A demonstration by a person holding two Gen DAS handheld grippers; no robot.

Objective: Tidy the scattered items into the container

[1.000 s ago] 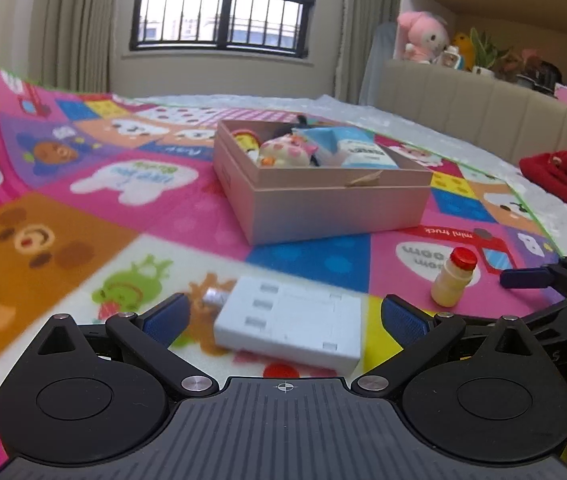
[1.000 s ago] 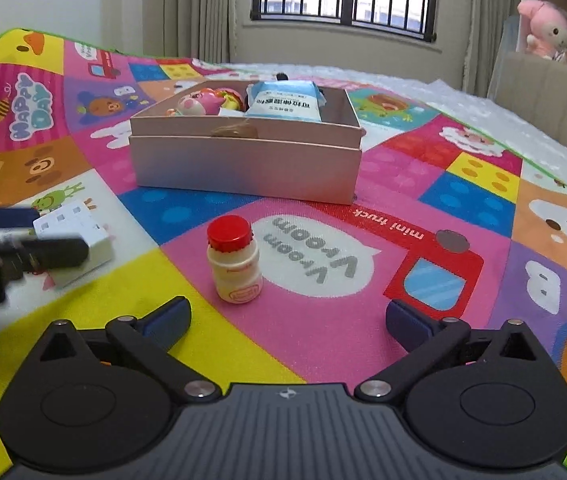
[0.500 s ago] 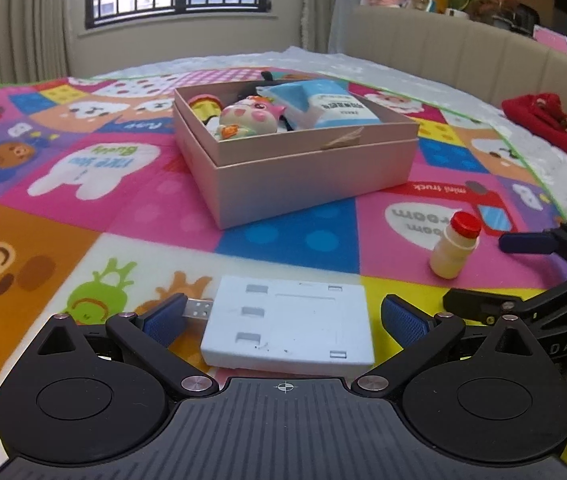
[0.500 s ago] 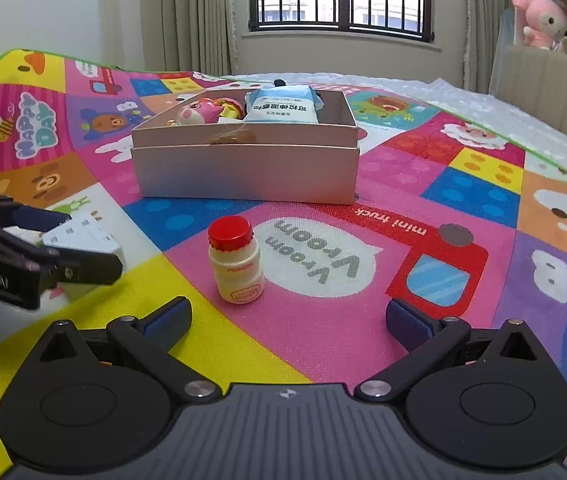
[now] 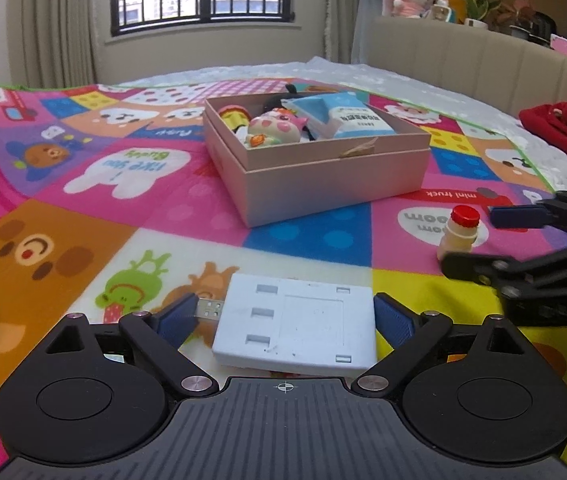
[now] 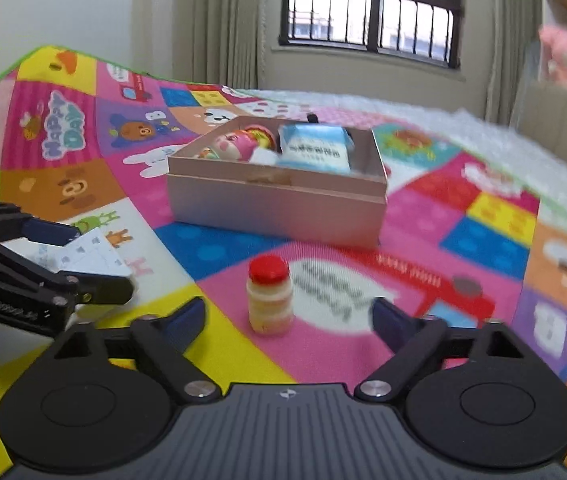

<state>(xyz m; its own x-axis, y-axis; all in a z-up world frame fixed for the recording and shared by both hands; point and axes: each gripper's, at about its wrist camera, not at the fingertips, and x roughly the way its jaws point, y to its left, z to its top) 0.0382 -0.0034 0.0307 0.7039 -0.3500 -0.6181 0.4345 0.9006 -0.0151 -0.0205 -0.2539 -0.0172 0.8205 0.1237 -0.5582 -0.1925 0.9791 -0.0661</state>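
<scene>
A flat white USB hub (image 5: pixel 297 322) lies on the play mat between the blue pads of my left gripper (image 5: pixel 287 318), which is open around it; the left pad is at its metal plug. The hub also shows in the right wrist view (image 6: pixel 91 258). A small yoghurt bottle with a red cap (image 6: pixel 269 296) stands upright on the mat between the fingers of my open right gripper (image 6: pixel 287 314); it shows in the left wrist view (image 5: pixel 459 232) too. The pink open box (image 5: pixel 315 160) holds a plush toy (image 5: pixel 273 130) and a blue tissue pack (image 5: pixel 343 118).
The colourful play mat (image 5: pixel 63 184) covers the bed. A padded headboard (image 5: pixel 483 60) with plush toys runs along the right. A red cloth (image 5: pixel 559 128) lies at the right edge. A window and curtains are behind.
My left gripper has moved in so its pads flank the hub. My right gripper has moved forward so the bottle now stands between its fingers.
</scene>
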